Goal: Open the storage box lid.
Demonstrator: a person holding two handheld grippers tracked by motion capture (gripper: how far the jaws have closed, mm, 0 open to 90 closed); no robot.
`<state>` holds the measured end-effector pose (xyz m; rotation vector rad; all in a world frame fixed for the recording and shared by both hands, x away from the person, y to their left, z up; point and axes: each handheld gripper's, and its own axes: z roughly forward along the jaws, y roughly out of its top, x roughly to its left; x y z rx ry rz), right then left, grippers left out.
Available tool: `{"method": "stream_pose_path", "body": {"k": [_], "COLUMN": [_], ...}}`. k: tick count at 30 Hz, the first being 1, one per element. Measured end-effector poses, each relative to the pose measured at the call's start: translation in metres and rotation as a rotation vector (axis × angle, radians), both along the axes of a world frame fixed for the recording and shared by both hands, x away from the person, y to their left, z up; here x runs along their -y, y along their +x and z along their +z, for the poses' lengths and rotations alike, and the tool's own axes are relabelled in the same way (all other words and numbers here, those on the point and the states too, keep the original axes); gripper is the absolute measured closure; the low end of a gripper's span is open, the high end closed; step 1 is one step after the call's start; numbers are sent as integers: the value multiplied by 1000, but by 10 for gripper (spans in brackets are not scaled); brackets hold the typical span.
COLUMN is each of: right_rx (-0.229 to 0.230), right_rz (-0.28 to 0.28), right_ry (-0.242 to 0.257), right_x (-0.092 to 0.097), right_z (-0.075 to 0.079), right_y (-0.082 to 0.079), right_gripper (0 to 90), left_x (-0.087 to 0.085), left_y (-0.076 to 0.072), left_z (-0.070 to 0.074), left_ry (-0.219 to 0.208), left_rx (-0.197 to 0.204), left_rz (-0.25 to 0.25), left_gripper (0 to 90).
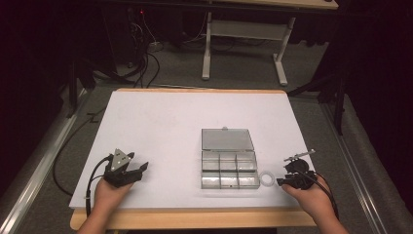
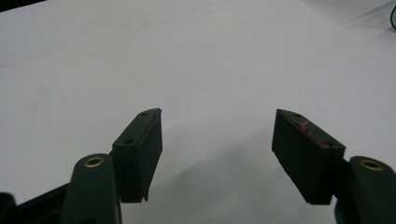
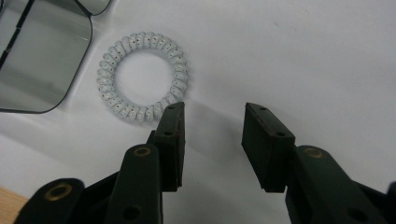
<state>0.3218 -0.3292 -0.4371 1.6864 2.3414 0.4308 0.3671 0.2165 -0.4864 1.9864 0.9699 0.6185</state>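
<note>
Here the right gripper (image 3: 212,140) sits low over the white table top (image 1: 160,122), in the lower right of the high view, with a hand behind it. Seen from the right gripper view, its two black jaws rise from the bottom edge with a clear gap between them and bare white surface in that gap, so the claw is released and grasps nothing. The pale bluish-white coiled spiral hair tie (image 3: 142,77) lies flat on the table in the upper left of that view, just beyond the tip of the jaw on the picture's left; whether that tip touches the coil cannot be told. In the high view the hair tie (image 1: 267,178) lies just beside the right edge of the clear plastic compartment box (image 1: 229,168), between the box and the right gripper (image 1: 287,179). The box stands open, its lid (image 1: 227,139) laid flat behind it toward the upper part of the frame.

The left gripper (image 2: 217,140) rests in the lower left of the high view, well apart from the box. Its jaws stand wide apart over bare white table, holding nothing.
</note>
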Motion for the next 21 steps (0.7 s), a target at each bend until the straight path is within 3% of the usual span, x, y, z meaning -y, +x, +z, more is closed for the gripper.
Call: {"method": "stream_pose_path", "body": {"k": [7,21], "right_rx": [-38,-65], "right_rz": [8,45], "right_ry": [2,-11], "right_x": [1,-7], "right_z": [1,8], "right_y": [3,9], "right_gripper": [604,613], "left_x": [0,0], "left_y": [0,0], "left_z": [0,0], "left_ry": [3,3], "left_rx": [1,1], "left_rz": [0,-1], "left_gripper": [335,333]}}
